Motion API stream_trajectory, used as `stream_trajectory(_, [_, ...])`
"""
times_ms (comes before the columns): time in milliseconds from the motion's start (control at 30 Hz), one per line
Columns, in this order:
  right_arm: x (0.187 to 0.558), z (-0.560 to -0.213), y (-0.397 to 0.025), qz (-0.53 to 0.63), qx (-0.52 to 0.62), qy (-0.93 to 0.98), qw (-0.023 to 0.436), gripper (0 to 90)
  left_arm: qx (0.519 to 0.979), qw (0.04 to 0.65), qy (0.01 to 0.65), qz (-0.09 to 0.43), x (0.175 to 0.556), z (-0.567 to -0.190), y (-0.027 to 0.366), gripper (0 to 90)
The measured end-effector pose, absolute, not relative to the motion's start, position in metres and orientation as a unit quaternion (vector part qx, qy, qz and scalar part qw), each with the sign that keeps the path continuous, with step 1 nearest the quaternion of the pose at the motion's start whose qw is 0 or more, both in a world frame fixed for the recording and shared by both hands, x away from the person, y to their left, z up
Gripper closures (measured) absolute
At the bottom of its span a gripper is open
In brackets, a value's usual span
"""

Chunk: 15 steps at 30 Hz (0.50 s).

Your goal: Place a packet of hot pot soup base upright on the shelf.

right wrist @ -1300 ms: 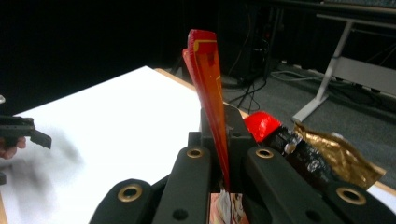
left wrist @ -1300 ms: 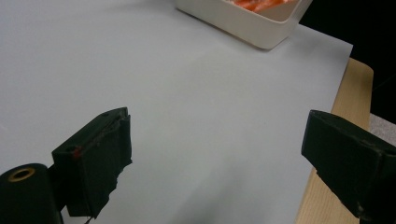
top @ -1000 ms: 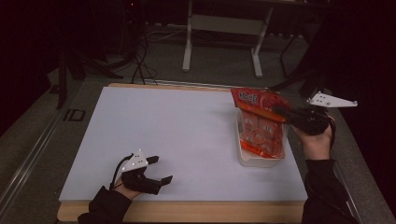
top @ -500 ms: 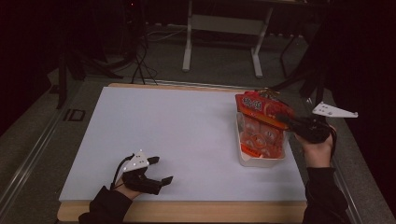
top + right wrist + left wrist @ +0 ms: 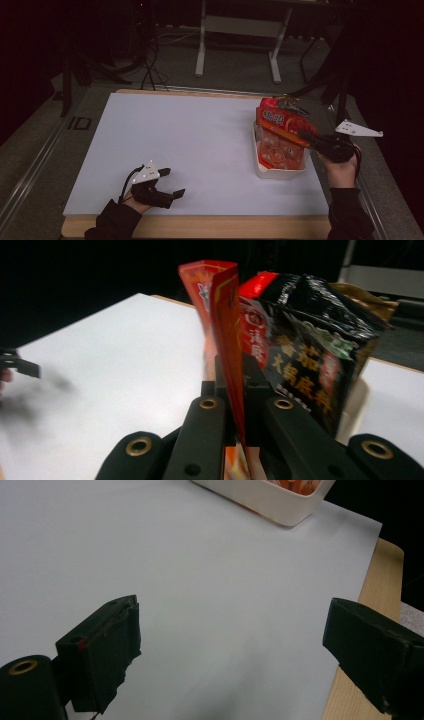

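My right gripper [image 5: 311, 141] is shut on the edge of a red flat packet [image 5: 283, 123], held tilted above a white tray [image 5: 263, 169] at the table's right side. In the right gripper view the red packet [image 5: 224, 320] stands edge-on between the closed jaws, with a black and red sauce packet [image 5: 305, 345] just behind it in the tray. Orange-red packets [image 5: 280, 150] lie in the tray. My left gripper [image 5: 172, 182] rests open near the front left of the table, its jaws [image 5: 235, 650] wide apart over bare white surface.
The white sheet [image 5: 190, 140] covers the wooden table [image 5: 200, 227]. The tray's corner [image 5: 270, 500] shows far ahead in the left gripper view. Beyond the table stand metal frame legs [image 5: 202, 45] and cables on a dark floor.
The right gripper has drawn back toward the right and lower with the red packet, which now tilts over the tray. The left gripper has stayed put.
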State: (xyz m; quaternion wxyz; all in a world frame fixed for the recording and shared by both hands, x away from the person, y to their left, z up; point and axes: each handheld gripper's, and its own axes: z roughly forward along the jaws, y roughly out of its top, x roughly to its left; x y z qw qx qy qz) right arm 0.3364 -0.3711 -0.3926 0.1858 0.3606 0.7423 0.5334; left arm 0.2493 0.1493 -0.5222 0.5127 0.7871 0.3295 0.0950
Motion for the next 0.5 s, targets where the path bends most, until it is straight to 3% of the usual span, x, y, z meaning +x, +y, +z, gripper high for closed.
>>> stream_trajectory(333, [0.341, -0.409, -0.382, 0.542, 0.382, 0.728, 0.172, 89.5, 0.784, 0.515, 0.333, 0.095, 0.250, -0.522, 0.151, 8.7])
stream_trajectory(500, [0.344, -0.398, -0.388, 0.531, 0.391, 0.723, 0.205, 89.6, 0.785, 0.513, 0.334, 0.094, 0.250, -0.522, 0.151, 8.7])
